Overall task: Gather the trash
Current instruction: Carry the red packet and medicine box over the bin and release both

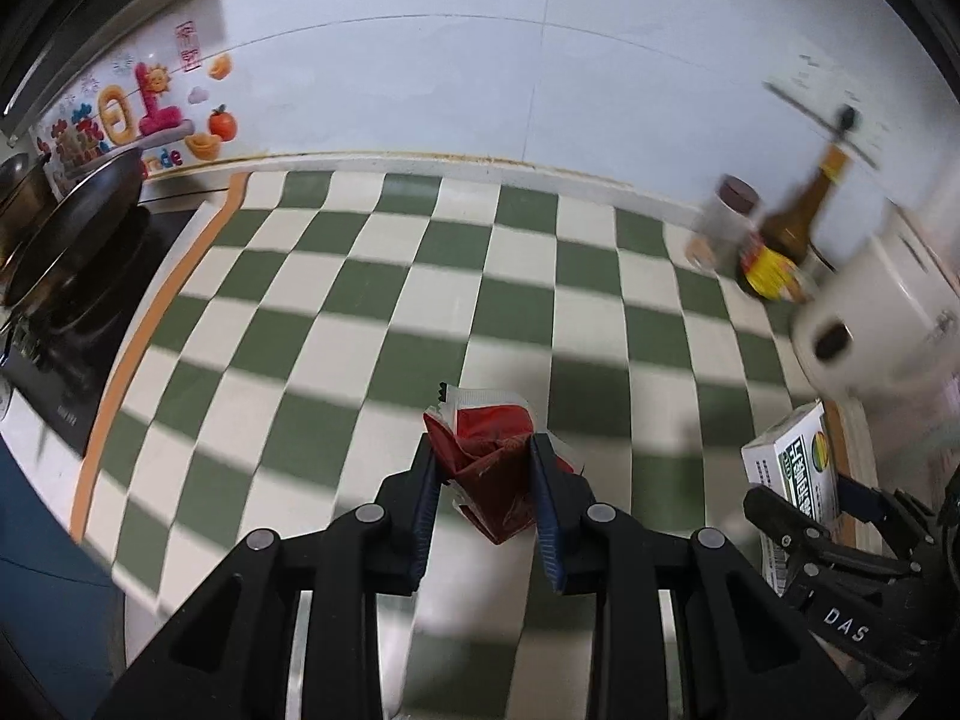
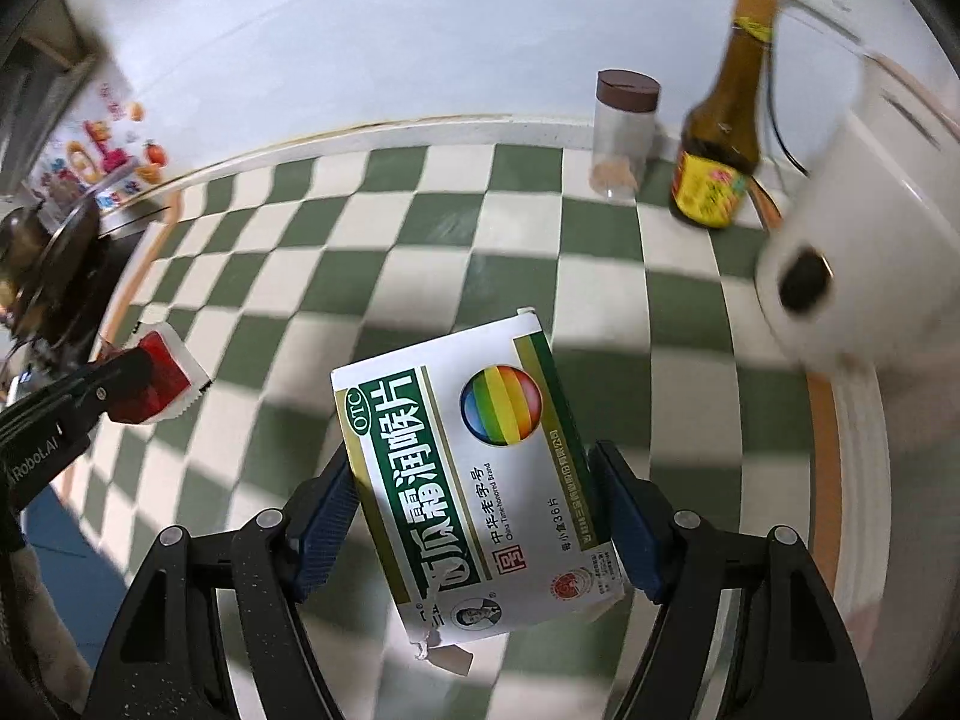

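Observation:
My left gripper (image 1: 483, 450) is shut on a crumpled red sachet wrapper (image 1: 489, 468) and holds it above the green-and-white checked counter cloth (image 1: 384, 300). My right gripper (image 2: 474, 480) is shut on a white and green medicine box (image 2: 474, 486), tilted, also held above the cloth. The box shows at the right edge of the left wrist view (image 1: 792, 480). The red wrapper shows at the left of the right wrist view (image 2: 159, 378).
A clear jar with a brown lid (image 2: 624, 132) and a brown sauce bottle (image 2: 720, 138) stand at the back right by the wall. A white appliance (image 2: 852, 252) sits at the right. A black pan on a stove (image 1: 72, 240) is at the left.

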Demonstrator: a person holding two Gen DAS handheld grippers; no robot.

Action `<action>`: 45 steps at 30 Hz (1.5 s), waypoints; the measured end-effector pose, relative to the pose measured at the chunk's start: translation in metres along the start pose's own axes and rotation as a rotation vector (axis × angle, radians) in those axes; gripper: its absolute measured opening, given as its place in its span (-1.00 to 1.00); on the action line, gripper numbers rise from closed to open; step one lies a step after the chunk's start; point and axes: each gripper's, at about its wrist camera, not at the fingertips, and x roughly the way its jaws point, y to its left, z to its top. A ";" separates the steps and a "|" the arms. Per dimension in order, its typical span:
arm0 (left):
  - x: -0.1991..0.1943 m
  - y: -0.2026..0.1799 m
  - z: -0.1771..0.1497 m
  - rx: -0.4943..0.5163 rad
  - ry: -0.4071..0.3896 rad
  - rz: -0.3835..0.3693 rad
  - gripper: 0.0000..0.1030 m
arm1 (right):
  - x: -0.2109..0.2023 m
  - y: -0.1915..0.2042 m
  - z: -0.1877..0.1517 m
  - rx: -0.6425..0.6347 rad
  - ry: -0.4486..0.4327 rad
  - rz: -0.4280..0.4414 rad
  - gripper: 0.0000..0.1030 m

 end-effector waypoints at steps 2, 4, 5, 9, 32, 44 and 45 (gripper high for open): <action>-0.024 0.012 -0.032 0.024 -0.004 -0.021 -0.51 | -0.027 0.013 -0.038 0.009 -0.014 -0.004 0.49; -0.045 0.027 -0.068 0.035 0.006 -0.038 -0.51 | -0.052 0.026 -0.076 0.021 -0.024 -0.012 0.49; -0.054 0.035 -0.087 0.039 0.022 -0.050 -0.51 | -0.064 0.032 -0.097 0.032 -0.027 -0.019 0.48; -0.076 0.066 -0.164 0.060 0.113 -0.093 -0.51 | -0.104 0.057 -0.187 0.103 -0.006 -0.026 0.48; 0.338 0.088 -0.507 -0.018 0.835 -0.244 -0.38 | 0.249 0.050 -0.573 0.265 0.469 -0.012 0.47; 0.351 0.116 -0.540 0.013 0.745 -0.006 0.86 | 0.370 0.043 -0.649 0.330 0.550 0.079 0.98; 0.341 0.116 -0.539 0.025 0.728 0.022 0.86 | 0.368 0.043 -0.647 0.324 0.548 0.071 1.00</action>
